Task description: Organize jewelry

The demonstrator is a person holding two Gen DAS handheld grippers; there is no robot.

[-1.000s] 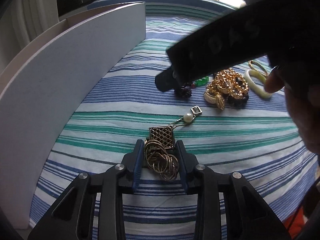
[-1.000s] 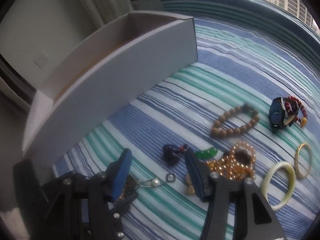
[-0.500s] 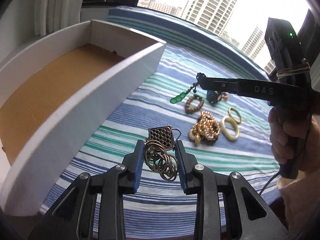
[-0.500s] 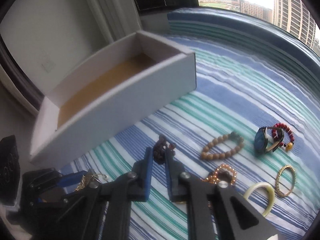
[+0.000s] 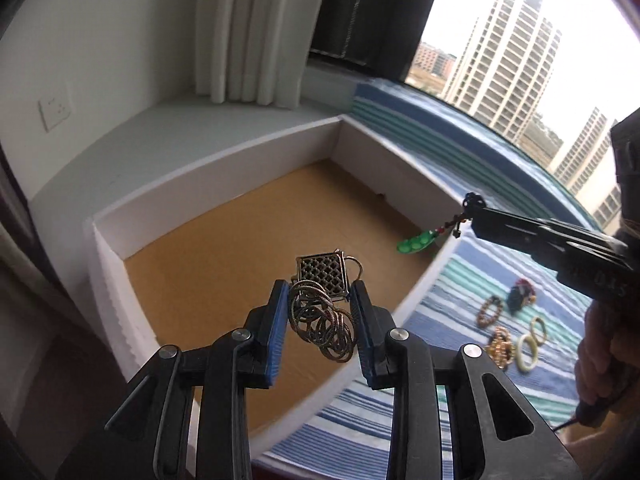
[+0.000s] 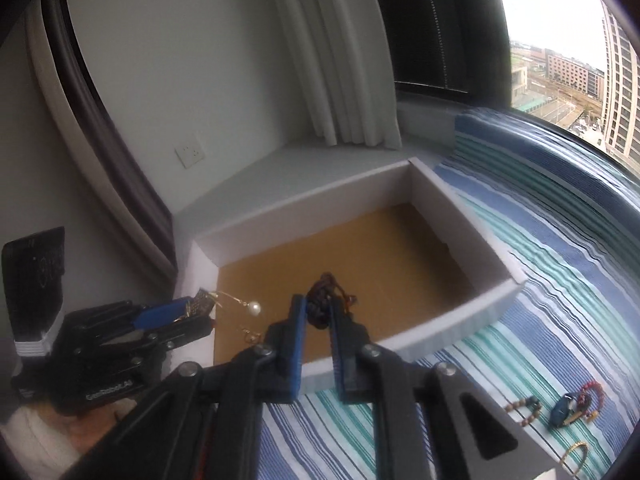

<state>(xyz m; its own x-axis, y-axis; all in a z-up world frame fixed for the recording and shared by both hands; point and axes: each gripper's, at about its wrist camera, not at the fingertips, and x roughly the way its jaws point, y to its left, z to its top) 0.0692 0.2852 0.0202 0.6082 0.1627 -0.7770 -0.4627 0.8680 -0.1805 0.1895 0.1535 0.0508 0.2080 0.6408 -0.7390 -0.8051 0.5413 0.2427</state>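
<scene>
My left gripper (image 5: 320, 300) is shut on a gold earring set (image 5: 324, 304) with a lattice square and ring cluster, held above the white box (image 5: 208, 168) with a brown floor. From the right wrist view this gripper (image 6: 176, 312) shows a pearl (image 6: 253, 307) dangling. My right gripper (image 6: 318, 312) is shut on a dark knotted cord (image 6: 323, 292) over the box (image 6: 496, 284); its green pendant (image 5: 416, 242) hangs below the tip in the left wrist view.
More jewelry lies on the striped cloth (image 5: 460, 292): a bead bracelet (image 5: 489, 311), a watch (image 5: 519, 295), a gold chain pile (image 5: 499, 345), a cream bangle (image 5: 528, 351). A wall, a curtain and a window stand behind the box.
Both grippers have lifted from the cloth and moved left over the open box, each carrying its piece. The right gripper closed on the pendant cord a second ago.
</scene>
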